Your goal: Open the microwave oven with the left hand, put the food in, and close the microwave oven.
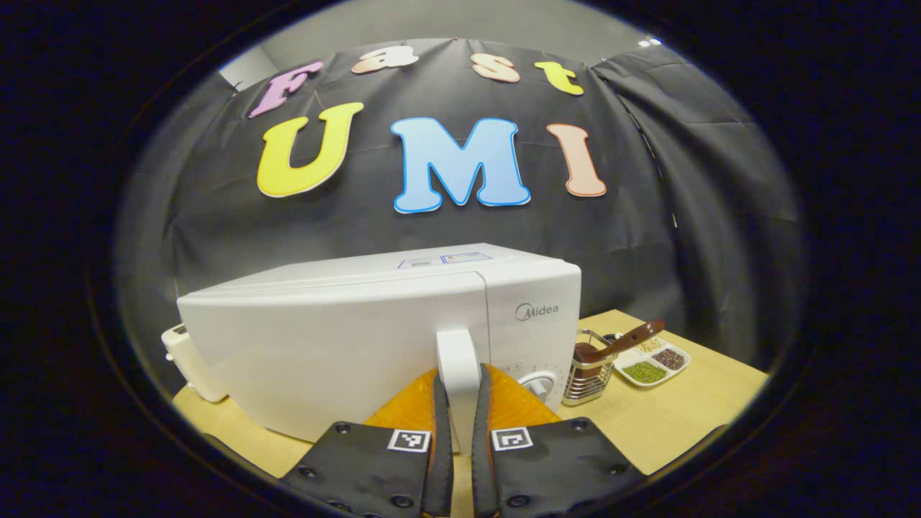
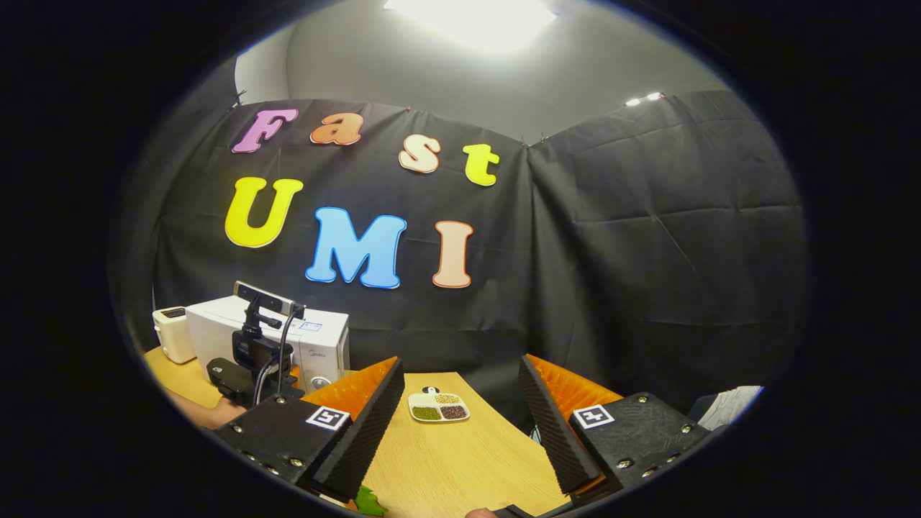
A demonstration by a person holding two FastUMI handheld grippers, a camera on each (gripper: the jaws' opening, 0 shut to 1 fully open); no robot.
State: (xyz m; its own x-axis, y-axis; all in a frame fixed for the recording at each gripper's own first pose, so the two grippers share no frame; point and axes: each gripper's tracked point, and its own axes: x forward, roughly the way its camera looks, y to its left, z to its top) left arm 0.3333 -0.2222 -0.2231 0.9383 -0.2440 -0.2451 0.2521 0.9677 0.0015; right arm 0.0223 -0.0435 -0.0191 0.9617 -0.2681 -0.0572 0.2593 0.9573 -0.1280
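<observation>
step: opening the microwave (image 1: 360, 338); the door looks swung slightly ajar, its left edge standing out from the body, though I can't be sure of the gap
left gripper (image 1: 458, 403): clamped on the door's white handle (image 1: 457, 360), both fingers pressed to its sides
handle: upright, at the door's right edge, just left of the control panel and dial (image 1: 538, 385)
right gripper (image 2: 460, 424): jaws spread wide with nothing between them, held over the bare table (image 2: 460, 460), well apart from the microwave
food: a scrap of green (image 2: 370, 502) shows at the bottom edge of the right gripper view, too cut off to name; I can't tell whether it is the food
nearby: a tray (image 1: 651, 363) of beans and a wire basket (image 1: 586, 374) sit to the right of the microwave, a toaster (image 1: 191, 363) to its left
next move: I judge it calls for pulling the handle out along the door's arc, hinge on the left, until the cavity is wide open, keeping the grip square so the handle doesn't slip
</observation>
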